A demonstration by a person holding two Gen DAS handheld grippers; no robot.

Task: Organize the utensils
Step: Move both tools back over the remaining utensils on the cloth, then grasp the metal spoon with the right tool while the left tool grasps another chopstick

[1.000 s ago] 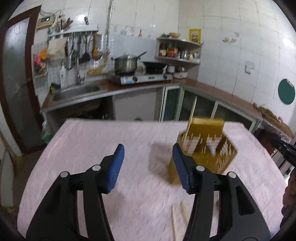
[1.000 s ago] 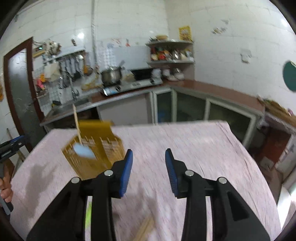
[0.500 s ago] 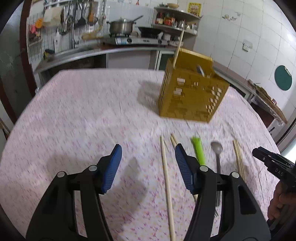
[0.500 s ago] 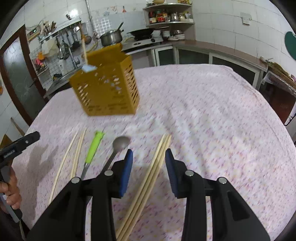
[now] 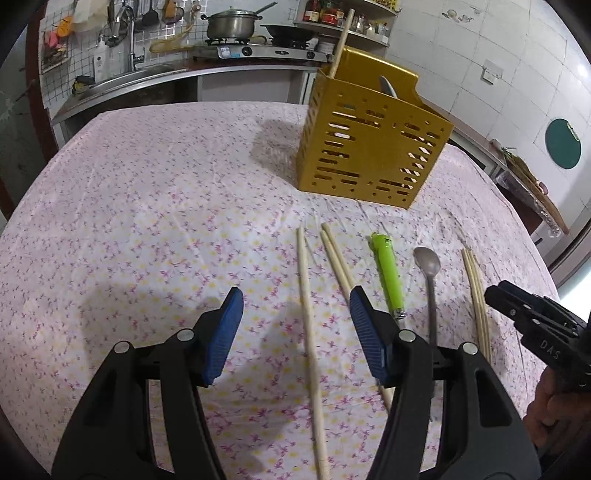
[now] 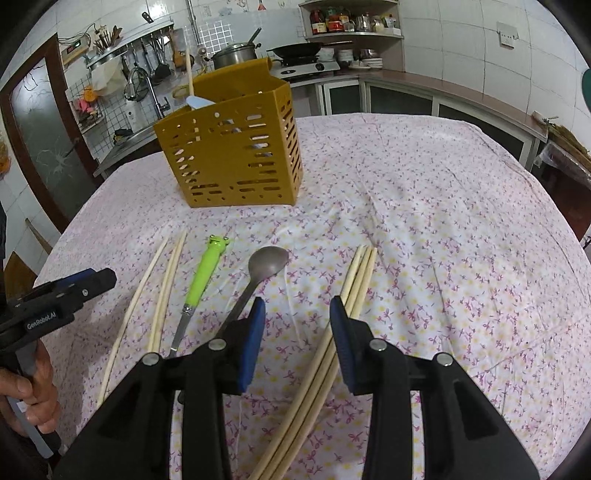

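A yellow slotted utensil holder point(image 5: 373, 147) point(image 6: 232, 155) stands on the flowered tablecloth with one chopstick and a pale utensil in it. In front of it lie a single chopstick point(image 5: 308, 314), a chopstick pair point(image 5: 334, 254) point(image 6: 162, 288), a green frog-handled utensil point(image 5: 388, 269) point(image 6: 207, 269), a metal spoon point(image 5: 428, 266) point(image 6: 267, 260) and a chopstick bundle point(image 5: 476, 288) point(image 6: 358, 273). My left gripper point(image 5: 295, 328) is open just above the cloth, with the single chopstick lying between its jaws. My right gripper point(image 6: 297, 332) is open over the bundle, the spoon handle by its left pad.
The tablecloth point(image 6: 443, 221) covers the whole table. Behind it run a counter with a sink point(image 5: 122, 79), a stove with a pot point(image 5: 229, 26) and a wall shelf. Each gripper shows in the other's view, with a hand point(image 6: 33, 391) holding it.
Both grippers have come down and tipped toward the table. The utensils lying on the cloth have come into view, and the holder has shifted up in both views.
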